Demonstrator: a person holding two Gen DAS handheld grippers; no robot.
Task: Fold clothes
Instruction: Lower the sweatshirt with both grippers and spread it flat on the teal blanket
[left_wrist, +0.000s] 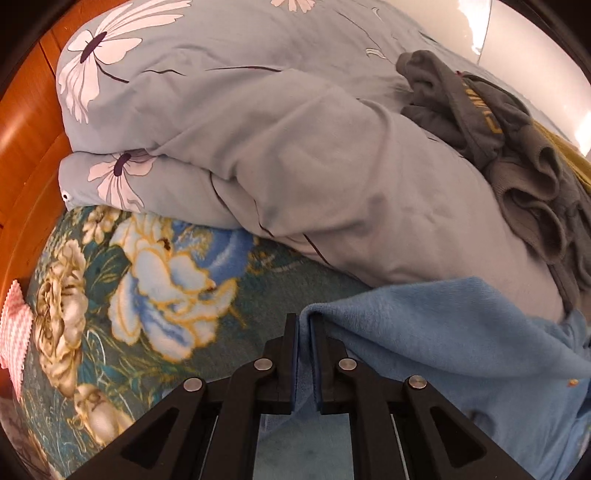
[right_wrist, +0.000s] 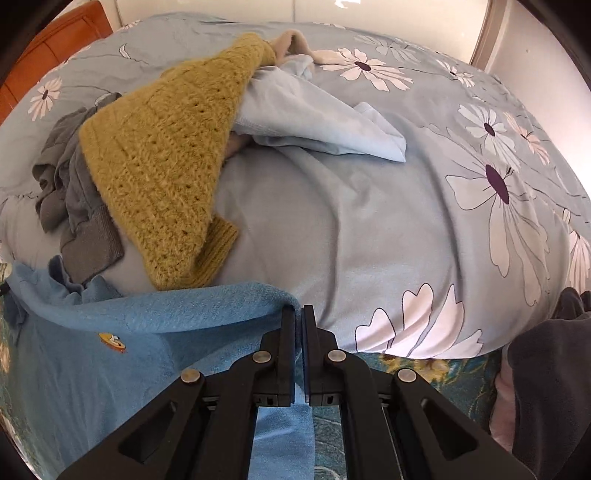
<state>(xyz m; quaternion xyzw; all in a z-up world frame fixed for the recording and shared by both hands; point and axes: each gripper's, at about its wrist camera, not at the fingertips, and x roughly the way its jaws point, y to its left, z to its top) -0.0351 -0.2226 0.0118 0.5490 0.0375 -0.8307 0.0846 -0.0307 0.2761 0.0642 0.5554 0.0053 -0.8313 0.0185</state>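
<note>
Both grippers (left_wrist: 303, 321) (right_wrist: 299, 314) pinch the blue fleece (left_wrist: 443, 332) edge.

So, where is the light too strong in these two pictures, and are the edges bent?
Left wrist view: the pale wall at top right is washed out by glare, and the orange wooden headboard curves with fisheye distortion. Right wrist view: the white wall is overexposed, and the floral blue duvet bulges.

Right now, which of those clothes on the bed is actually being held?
The blue fleece. Both the left gripper and right gripper pinch its edge; the mustard sweater and grey garment lie loose on the duvet.
</note>
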